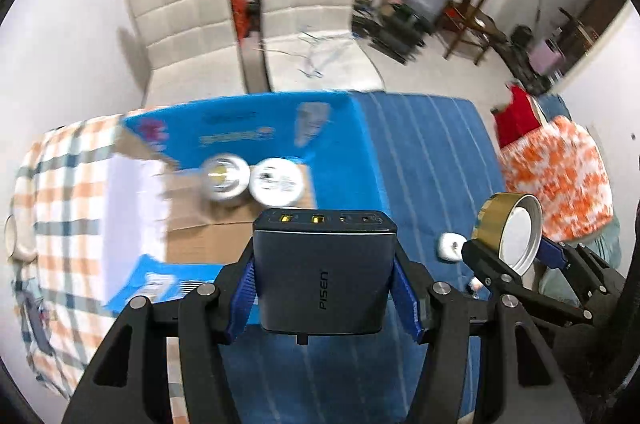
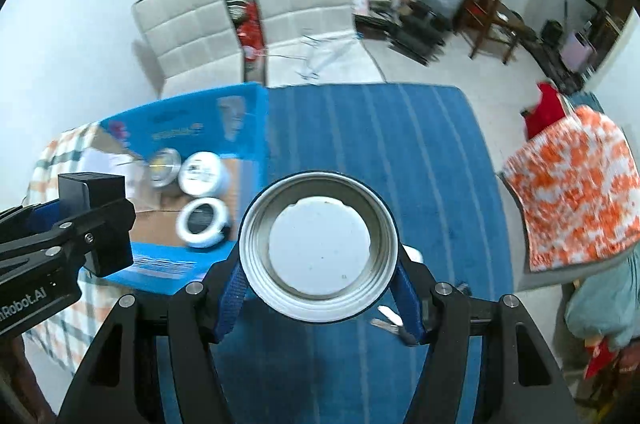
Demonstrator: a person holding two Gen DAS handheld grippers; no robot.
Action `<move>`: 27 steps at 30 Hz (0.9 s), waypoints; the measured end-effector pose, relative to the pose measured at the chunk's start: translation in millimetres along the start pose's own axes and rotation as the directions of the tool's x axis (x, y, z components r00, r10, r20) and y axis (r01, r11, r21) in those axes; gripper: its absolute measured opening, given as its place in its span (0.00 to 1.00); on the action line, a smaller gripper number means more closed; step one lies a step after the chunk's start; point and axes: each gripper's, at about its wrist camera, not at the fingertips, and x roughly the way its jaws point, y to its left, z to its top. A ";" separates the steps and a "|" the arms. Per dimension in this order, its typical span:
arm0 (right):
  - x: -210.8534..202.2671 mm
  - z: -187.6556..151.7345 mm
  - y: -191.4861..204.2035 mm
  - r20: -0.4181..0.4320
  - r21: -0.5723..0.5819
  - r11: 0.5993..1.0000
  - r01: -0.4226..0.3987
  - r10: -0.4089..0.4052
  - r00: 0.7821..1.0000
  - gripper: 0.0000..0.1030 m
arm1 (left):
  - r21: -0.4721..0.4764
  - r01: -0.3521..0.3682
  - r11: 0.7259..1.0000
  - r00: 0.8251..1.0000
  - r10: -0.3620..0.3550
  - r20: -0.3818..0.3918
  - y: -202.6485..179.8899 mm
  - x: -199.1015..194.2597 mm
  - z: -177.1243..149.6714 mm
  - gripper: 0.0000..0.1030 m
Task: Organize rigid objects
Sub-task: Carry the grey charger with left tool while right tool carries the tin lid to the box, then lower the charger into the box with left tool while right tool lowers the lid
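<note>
A: Status on both grippers?

B: Left gripper [image 1: 324, 280] has its fingers [image 1: 242, 298] closed on the flat sides of the charger block [image 1: 324, 276], held in the air over the near edge of the open cardboard box [image 1: 224, 236]. Right gripper [image 2: 320, 276] is clamped across the rim of the metal lid [image 2: 320, 248], open side facing the camera, above the blue cloth [image 2: 400, 143] on the counter.

A: How do they handle?

B: Charger looks dense and stiff, with a smooth plastic shell. Probably slick, so the wide-face pinch is the right one. Ports face away and nothing is pressing on them.

A: Lid?

B: Thin metal, light, rigid enough, but a round rim on two pads can pivot. The hold across the diameter reads sound. I'd avoid squeezing harder, since it could dent or pop out.

A: What's already in the box?

B: Right wrist view shows three round tins: a shiny tin [image 2: 162, 167], a labelled tin [image 2: 204, 175] and a white-ringed tin [image 2: 204, 222]. Bare floor shows left of them, likely room for the charger.

A: Anything loose on the cloth?

B: A small white item [image 1: 450, 246] near the right gripper. Can't tell what it is.
</note>
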 end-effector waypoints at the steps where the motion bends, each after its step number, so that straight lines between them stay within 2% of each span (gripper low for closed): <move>1: -3.3 1.8 12.1 0.008 -0.014 1.000 -0.007 0.008 1.000 0.64 | -0.013 -0.009 1.000 1.000 0.009 0.011 9.3 -5.5 -0.8 0.55; 6: -14.7 11.2 62.8 0.041 -0.080 0.996 -0.041 0.044 0.998 0.64 | -0.052 -0.021 0.998 0.999 0.023 0.037 46.4 -25.9 -3.5 0.55; 11: -8.5 14.7 108.4 0.032 -0.118 0.989 -0.094 0.098 0.995 0.64 | -0.093 -0.022 0.995 1.000 0.024 0.021 85.1 -22.8 -4.9 0.55; 14: 13.7 13.0 131.3 -0.007 -0.123 0.978 -0.169 0.170 0.985 0.64 | -0.145 -0.013 0.989 1.000 0.011 -0.018 115.9 -4.9 -5.9 0.55; 17: 54.0 7.0 149.3 -0.095 -0.096 0.963 -0.252 0.243 0.965 0.64 | -0.196 0.003 0.981 0.996 -0.021 -0.088 146.5 23.6 -5.9 0.55; 20: 95.3 1.1 166.8 -0.152 -0.083 0.956 -0.281 0.266 0.952 0.64 | -0.219 0.020 0.975 0.984 -0.057 -0.166 166.5 56.2 -4.3 0.55; 23: 125.7 -2.1 183.4 -0.186 -0.098 0.950 -0.297 0.276 0.943 0.65 | -0.233 0.029 0.972 0.966 -0.087 -0.245 179.3 88.4 -1.7 0.55; 27: 158.8 -8.8 209.4 -0.216 -0.165 0.949 -0.270 0.232 0.948 0.65 | -0.220 0.032 0.975 0.939 -0.105 -0.327 186.0 123.2 3.6 0.55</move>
